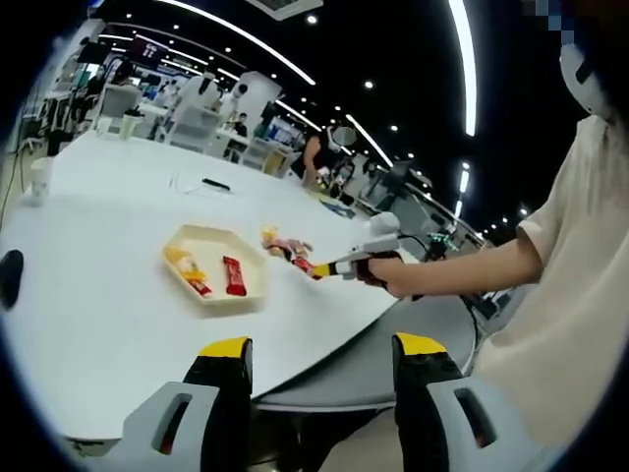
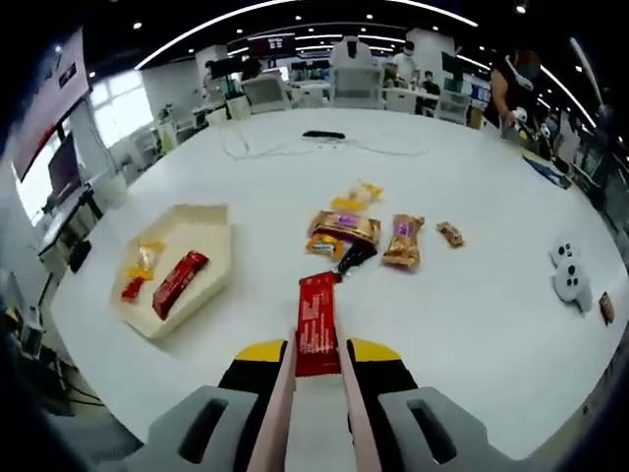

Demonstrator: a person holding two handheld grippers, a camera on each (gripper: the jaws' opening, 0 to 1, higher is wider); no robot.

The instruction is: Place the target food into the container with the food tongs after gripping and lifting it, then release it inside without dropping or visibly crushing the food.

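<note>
My right gripper [image 2: 319, 351] is shut on a pair of pale food tongs [image 2: 284, 393]. The tong tips pinch a red snack packet [image 2: 317, 310], which points away from me over the white table, right of the cream hexagonal container [image 2: 211, 210]. A red bar [image 2: 180, 283] and a yellow packet [image 2: 143, 260] lie inside the container. In the left gripper view, a person's hand holds the right gripper [image 1: 332, 267], with the red packet [image 1: 302, 263] just right of the container [image 1: 248, 258]. My left gripper [image 1: 322, 346] stands open near the table's edge, holding nothing.
Several loose snack packets [image 2: 344, 228] lie beyond the held packet, among them an orange one [image 2: 403, 241]. A white object [image 2: 568, 276] sits at the right. A black item [image 2: 322, 134] and a cable lie farther back. A person's torso [image 1: 580, 295] stands at the table's edge.
</note>
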